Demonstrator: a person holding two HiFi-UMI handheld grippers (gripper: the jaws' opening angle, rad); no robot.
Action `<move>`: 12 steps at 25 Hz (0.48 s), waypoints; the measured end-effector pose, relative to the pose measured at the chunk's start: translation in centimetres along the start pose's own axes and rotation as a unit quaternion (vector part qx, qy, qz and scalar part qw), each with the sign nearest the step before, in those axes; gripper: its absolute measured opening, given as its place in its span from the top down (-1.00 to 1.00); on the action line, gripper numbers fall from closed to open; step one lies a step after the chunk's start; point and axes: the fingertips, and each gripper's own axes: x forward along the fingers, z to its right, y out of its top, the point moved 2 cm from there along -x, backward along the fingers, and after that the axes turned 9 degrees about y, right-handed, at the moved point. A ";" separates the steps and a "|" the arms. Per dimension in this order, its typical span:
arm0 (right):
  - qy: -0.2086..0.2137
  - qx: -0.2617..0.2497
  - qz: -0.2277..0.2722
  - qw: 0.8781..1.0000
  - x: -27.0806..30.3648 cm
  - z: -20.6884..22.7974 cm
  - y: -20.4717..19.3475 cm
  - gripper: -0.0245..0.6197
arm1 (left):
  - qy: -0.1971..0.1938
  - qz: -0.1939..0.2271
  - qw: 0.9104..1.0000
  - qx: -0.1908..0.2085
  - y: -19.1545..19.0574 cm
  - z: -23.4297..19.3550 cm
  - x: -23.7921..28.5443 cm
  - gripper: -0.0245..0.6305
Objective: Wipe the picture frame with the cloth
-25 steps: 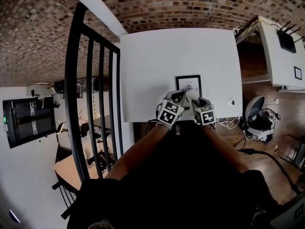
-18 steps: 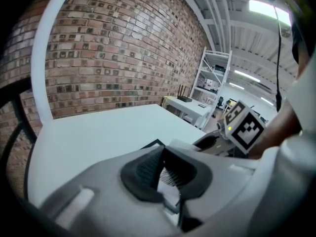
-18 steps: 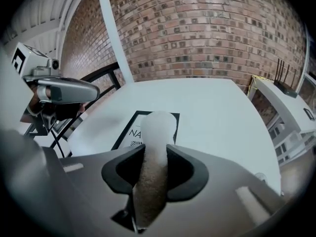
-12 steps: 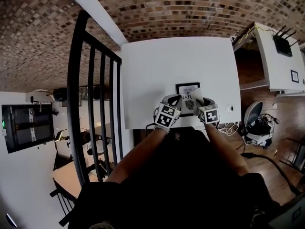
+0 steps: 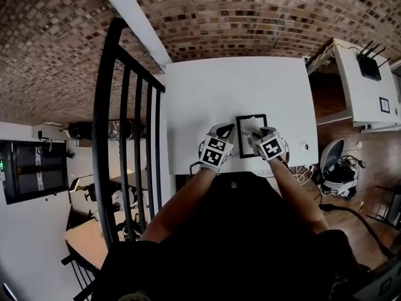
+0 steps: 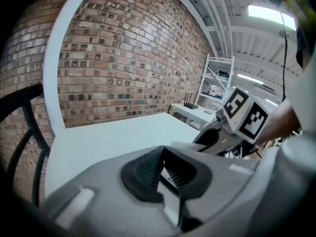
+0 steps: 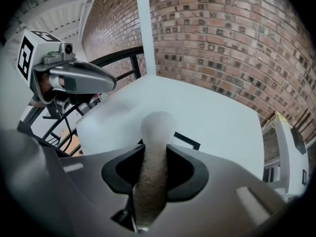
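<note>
**Cloth meets glass as frame wipe gets under way**

A person works two hand-held grippers over a black-rimmed picture frame (image 5: 243,145) lying flat near the near edge of a white table (image 5: 207,93), right of its middle. The right gripper (image 7: 154,164) has its jaws pinched on a pale cloth (image 7: 157,125), whose bunched end pokes out beyond the pads and sits over the far part of the frame. The left gripper (image 6: 167,174), just left of the frame, has its jaws drawn nearly together on a thin sliver that appears to be the frame's left edge, apparently steadying it.

By the look of things the wiping is in progress: the cloth is on the frame, but nothing shows how much has been covered, and the near part lies bare of cloth. The tabletop is otherwise bare. A brick wall (image 6: 123,58) rises at the far side, a black railing (image 5: 106,137) runs at left, and a side desk with a router (image 5: 369,68) stands at right.
</note>
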 end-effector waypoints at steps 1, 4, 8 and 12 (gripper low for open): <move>0.002 0.000 0.012 1.000 -0.7 -0.8 0.6 0.56 | -0.004 0.001 1.000 0.001 -0.2 0.1 -0.4 0.92; 0.006 0.009 0.047 0.999 -2.1 -2.1 0.3 0.56 | -0.026 0.009 1.000 -0.003 -0.2 0.8 -2.1 0.92; 0.009 0.022 0.109 0.994 -4.6 -3.3 0.3 0.56 | -0.048 0.043 0.998 0.000 0.6 1.3 -4.0 0.92; 0.013 0.012 0.171 0.985 -8.1 -4.6 1.3 0.56 | -0.058 0.072 0.996 -0.003 1.3 2.8 -6.3 0.92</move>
